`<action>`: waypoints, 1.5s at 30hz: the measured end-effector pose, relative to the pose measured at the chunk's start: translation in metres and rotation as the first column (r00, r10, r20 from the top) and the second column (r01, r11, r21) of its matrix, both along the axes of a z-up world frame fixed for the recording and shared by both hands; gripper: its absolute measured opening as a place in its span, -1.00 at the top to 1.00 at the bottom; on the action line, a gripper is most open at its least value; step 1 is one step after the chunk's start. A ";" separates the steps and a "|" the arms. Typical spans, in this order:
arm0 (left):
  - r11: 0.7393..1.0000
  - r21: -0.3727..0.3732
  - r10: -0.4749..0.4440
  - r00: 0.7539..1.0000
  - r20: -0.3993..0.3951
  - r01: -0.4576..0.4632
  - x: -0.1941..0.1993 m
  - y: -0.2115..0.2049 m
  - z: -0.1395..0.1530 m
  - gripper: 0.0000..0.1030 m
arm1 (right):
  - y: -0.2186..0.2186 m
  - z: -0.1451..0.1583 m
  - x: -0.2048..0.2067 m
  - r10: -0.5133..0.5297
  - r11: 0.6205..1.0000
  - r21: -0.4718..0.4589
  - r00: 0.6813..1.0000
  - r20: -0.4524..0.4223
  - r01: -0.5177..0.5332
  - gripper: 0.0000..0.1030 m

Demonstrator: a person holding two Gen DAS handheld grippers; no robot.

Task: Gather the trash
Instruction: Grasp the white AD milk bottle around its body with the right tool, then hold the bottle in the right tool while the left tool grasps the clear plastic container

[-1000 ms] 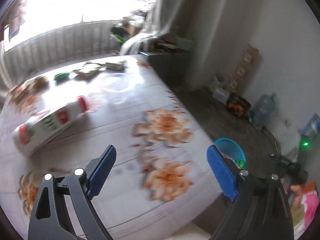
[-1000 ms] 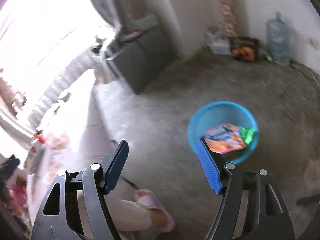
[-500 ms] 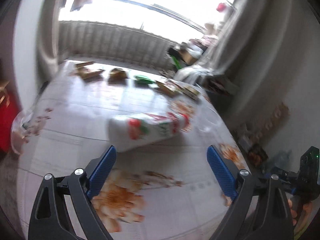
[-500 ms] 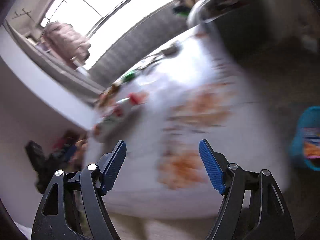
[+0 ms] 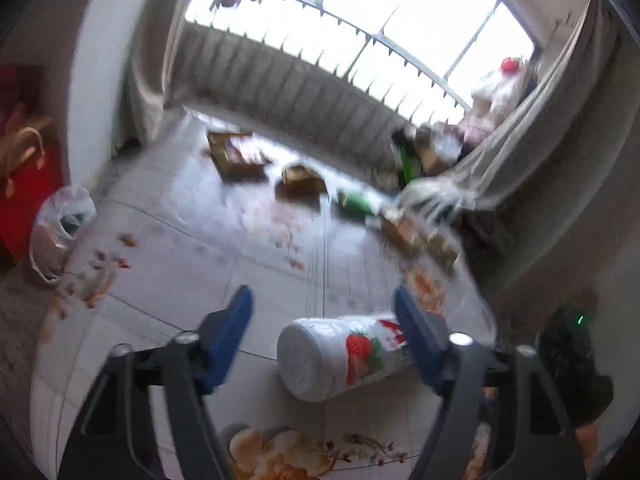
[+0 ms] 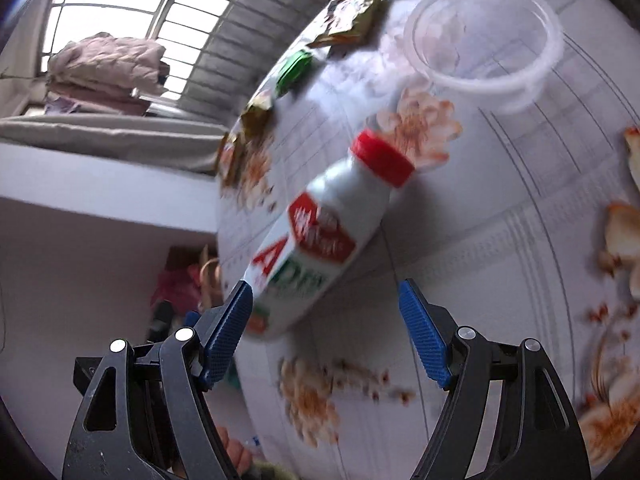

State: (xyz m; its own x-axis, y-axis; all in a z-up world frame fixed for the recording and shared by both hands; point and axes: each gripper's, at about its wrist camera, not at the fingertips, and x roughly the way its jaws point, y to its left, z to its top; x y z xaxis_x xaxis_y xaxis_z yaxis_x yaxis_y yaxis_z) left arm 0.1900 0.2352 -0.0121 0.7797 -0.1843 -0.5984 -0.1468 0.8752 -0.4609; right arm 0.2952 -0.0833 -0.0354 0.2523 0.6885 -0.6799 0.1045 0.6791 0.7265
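Big barred window point(image 5: 384, 12) blown out with daylight, grey ribbed wall panel point(image 5: 304, 92) below it. Pale curtains point(image 5: 560, 128) hang at both sides. Table point(image 5: 192, 264) under white floral cloth. Folded pink bedding point(image 6: 108, 68) on the sill point(image 6: 100, 136). Red bag point(image 5: 24, 184) by the table's left edge, likely on grey floor point(image 5: 16, 312); blurred.
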 end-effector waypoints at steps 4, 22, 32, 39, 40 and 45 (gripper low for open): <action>0.999 0.006 -0.049 0.996 -0.075 0.050 0.019 -0.009 -0.015 0.04 | 0.006 -0.009 0.016 -0.019 1.000 -0.016 0.999 -0.032 0.018 -0.40; 0.923 -0.164 -0.366 0.926 -0.093 0.348 -0.034 -0.053 -0.026 0.10 | 0.025 -0.003 0.021 0.179 0.978 -0.124 0.982 0.065 -0.170 -0.17; 0.949 -0.169 -0.285 0.953 -0.102 0.265 -0.060 -0.044 -0.019 -0.13 | -0.001 -0.002 -0.041 0.324 0.943 -0.111 0.942 0.089 -0.314 -0.16; 0.943 -0.150 -0.312 0.945 -0.100 0.296 -0.043 -0.072 -0.009 -0.26 | -0.061 0.006 -0.097 0.270 0.957 -0.145 0.957 0.109 -0.253 -0.15; 0.941 -0.145 -0.322 0.941 -0.100 0.307 -0.037 -0.080 -0.006 -0.26 | -0.072 0.008 -0.104 0.253 0.958 -0.168 0.960 0.119 -0.231 -0.15; 0.928 -0.141 -0.357 0.930 -0.082 0.344 -0.007 -0.116 0.003 -0.27 | -0.118 0.018 -0.119 0.167 0.957 -0.264 0.973 0.161 -0.121 -0.15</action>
State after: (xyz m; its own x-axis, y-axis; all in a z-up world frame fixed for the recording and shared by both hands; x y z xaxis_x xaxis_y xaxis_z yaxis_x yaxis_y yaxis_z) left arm 0.1827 0.1197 -0.0093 0.5868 -0.5111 -0.6281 0.1065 0.8176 -0.5658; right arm 0.1761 -0.2014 -0.0174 0.2968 0.5395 -0.7879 -0.1245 0.8399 0.5282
